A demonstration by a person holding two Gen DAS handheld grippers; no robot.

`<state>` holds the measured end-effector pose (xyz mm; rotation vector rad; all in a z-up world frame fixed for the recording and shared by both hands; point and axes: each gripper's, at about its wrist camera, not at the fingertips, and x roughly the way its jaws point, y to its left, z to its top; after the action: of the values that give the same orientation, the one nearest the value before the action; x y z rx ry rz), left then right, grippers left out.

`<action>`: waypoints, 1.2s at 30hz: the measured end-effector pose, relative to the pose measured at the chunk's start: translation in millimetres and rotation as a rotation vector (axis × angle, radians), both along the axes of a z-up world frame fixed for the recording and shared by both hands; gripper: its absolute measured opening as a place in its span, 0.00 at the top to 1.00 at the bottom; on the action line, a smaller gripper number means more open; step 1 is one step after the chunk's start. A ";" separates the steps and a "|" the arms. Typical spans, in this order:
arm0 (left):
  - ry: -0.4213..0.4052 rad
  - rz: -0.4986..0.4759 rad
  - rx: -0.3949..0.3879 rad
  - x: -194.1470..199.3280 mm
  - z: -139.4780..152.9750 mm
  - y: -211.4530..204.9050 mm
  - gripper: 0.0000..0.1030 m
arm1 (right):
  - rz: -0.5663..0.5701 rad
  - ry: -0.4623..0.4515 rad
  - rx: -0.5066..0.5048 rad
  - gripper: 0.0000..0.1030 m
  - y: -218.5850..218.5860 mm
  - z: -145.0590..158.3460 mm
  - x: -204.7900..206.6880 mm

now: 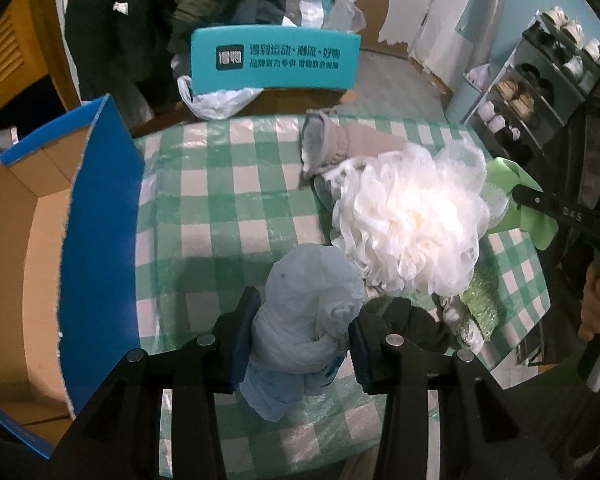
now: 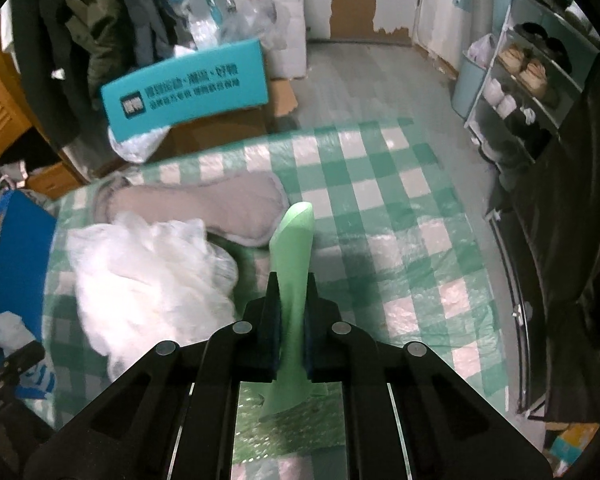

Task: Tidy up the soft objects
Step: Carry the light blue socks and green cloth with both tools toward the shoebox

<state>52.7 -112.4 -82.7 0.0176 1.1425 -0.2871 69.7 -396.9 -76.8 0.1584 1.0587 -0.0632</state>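
Mid-sort on the checked green-and-white bench (image 1: pixel 228 184). Left tool (image 1: pixel 300 344) clenched on a knotted pale-blue plastic bag (image 1: pixel 300 320), lifted clear of the cloth at the near edge. Right tool (image 2: pixel 291 320) clamped tight on a thin light-green soft piece (image 2: pixel 294 264), held edge-on and raised above the bench; exact kind of item hard to tell.

Open blue cardboard box (image 1: pixel 100 220) at the left edge of the bench, its brown inside looking bare in the part visible. Judged from that: sorting barely begun, with two items in hand and none yet seen put away.

Left on the bench: white mesh bath pouf (image 1: pixel 412 220) in the middle; grey sock-like piece (image 1: pixel 328 144) at the far side, touching the pouf; dark cloth (image 1: pixel 416 324) and glittery green scrubber (image 1: pixel 482 300) near the right edge. Likely next: carrying the held pair leftward to the box.
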 end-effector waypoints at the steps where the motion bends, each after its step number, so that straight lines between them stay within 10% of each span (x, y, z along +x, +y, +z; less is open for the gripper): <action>1: -0.007 0.003 -0.003 0.1 3.2 1.0 0.59 | 0.002 -0.013 0.002 0.93 1.1 4.9 -2.5; 36: -0.199 0.165 0.053 -9.7 72.3 80.6 0.59 | 0.282 -0.246 0.106 0.93 113.9 101.9 -26.2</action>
<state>43.0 -31.8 -10.4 -0.0013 0.9473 -0.1057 43.5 -283.0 25.1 0.1083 0.8306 0.2613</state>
